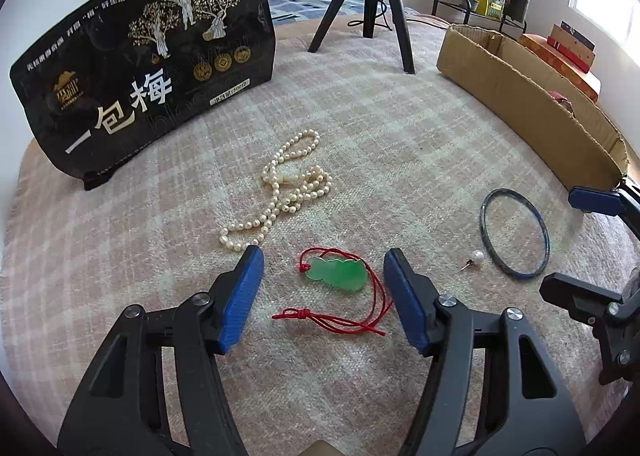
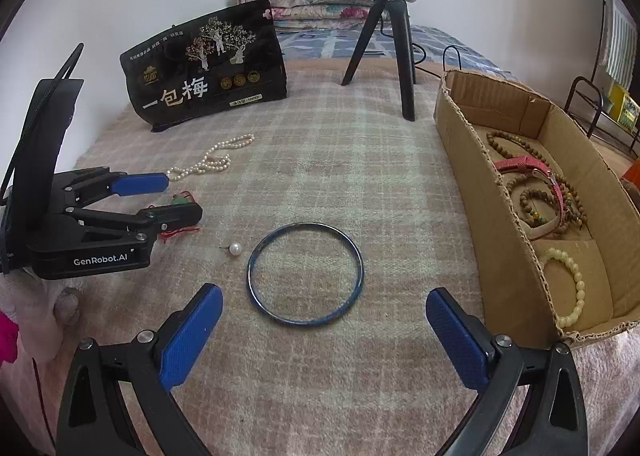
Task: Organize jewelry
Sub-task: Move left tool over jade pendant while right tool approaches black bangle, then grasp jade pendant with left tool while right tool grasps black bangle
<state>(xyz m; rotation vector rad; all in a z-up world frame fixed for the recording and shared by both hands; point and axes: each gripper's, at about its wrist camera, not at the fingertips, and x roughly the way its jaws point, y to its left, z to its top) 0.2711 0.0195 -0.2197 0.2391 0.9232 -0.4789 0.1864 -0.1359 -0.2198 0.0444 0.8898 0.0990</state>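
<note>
A green jade pendant (image 1: 338, 274) on a red cord (image 1: 340, 320) lies on the plaid blanket between the open fingers of my left gripper (image 1: 324, 260). A white pearl necklace (image 1: 288, 188) lies just beyond it. A blue bangle (image 2: 306, 274) lies ahead of my open, empty right gripper (image 2: 324, 298); it also shows in the left wrist view (image 1: 516, 234). A pearl stud earring (image 2: 234, 249) lies left of the bangle. A cardboard box (image 2: 492, 256) on the right holds bead bracelets and a pink strap.
A black printed gift box (image 1: 148, 68) stands at the back left. A black tripod (image 2: 390, 36) stands at the back centre. Folded bedding lies behind. A metal rack stands off the bed at right.
</note>
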